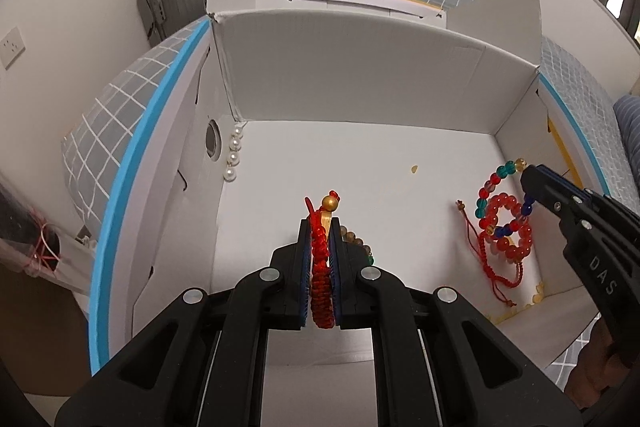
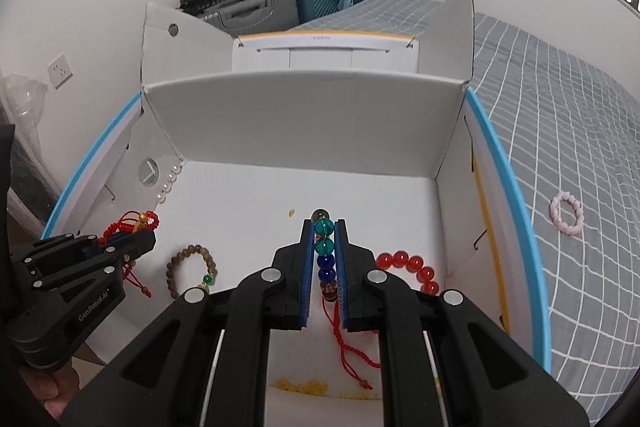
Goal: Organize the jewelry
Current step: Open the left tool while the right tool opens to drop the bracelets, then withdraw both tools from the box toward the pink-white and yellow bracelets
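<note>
over white box (image 1: 360, 79), both tongs tilt down: left tongs (image 1: 320, 239) pinch red braid (image 1: 320, 267), right tongs (image 2: 324, 247) pinch beads (image 2: 323, 247).

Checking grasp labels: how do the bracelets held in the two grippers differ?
The red braided bracelet in the left gripper is woven cord with one gold bead; the multicoloured bead bracelet in the right gripper is a string of teal, blue and red glassy beads. Both are pinched edge-on above the white box.

Right gripper's (image 2: 323, 259) jaws are hiding part of the red bead bracelet (image 2: 412, 269); yellow beads (image 2: 300, 385) are lying half concealed beneath it.
</note>
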`<state>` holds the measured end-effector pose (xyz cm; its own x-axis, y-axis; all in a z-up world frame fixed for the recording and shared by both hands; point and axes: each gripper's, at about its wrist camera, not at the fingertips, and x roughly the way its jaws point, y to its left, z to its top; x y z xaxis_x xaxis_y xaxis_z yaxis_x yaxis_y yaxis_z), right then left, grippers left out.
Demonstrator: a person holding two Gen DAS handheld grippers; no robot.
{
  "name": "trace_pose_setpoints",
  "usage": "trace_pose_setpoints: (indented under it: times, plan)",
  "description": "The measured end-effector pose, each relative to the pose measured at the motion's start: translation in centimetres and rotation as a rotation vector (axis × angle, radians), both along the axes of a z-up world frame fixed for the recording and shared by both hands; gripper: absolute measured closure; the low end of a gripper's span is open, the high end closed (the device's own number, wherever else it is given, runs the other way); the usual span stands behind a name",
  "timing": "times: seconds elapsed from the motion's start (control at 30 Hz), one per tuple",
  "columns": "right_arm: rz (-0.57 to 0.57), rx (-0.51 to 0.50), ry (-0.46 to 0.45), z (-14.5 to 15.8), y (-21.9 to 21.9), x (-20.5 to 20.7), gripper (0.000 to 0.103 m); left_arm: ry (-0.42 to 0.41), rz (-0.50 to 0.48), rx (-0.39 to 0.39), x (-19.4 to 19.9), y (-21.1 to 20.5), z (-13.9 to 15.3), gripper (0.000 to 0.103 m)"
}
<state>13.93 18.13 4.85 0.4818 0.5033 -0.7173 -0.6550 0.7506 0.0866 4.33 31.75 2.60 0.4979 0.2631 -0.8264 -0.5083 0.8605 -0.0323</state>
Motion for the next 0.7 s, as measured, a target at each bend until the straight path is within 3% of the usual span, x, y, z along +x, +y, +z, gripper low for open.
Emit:
trace_pose_setpoints:
  times: [0.27, 0.33, 0.53, 0.7]
  plan:
    - [-0.006, -0.009, -0.001, 0.2, -0.3, 0.0, 0.088, -0.015, 0.003, -0.008, -0.3, -0.2, 0.4, 0.090]
    - [-0.011, -0.002, -0.011, 0.5, -0.6, -0.1, 0.074, -0.026, 0.003, -0.004, -0.5, -0.3, 0.7, 0.081]
    - [-0.031, 0.025, -0.051, 2.0, -1.9, -0.2, 0.053, -0.067, 0.011, 0.022, -0.8, -0.9, 2.2, 0.055]
    - [-0.059, 0.052, -0.085, 3.5, -3.6, 0.0, 0.038, -0.093, 0.006, 0.042, -0.6, -1.9, 3.4, 0.044]
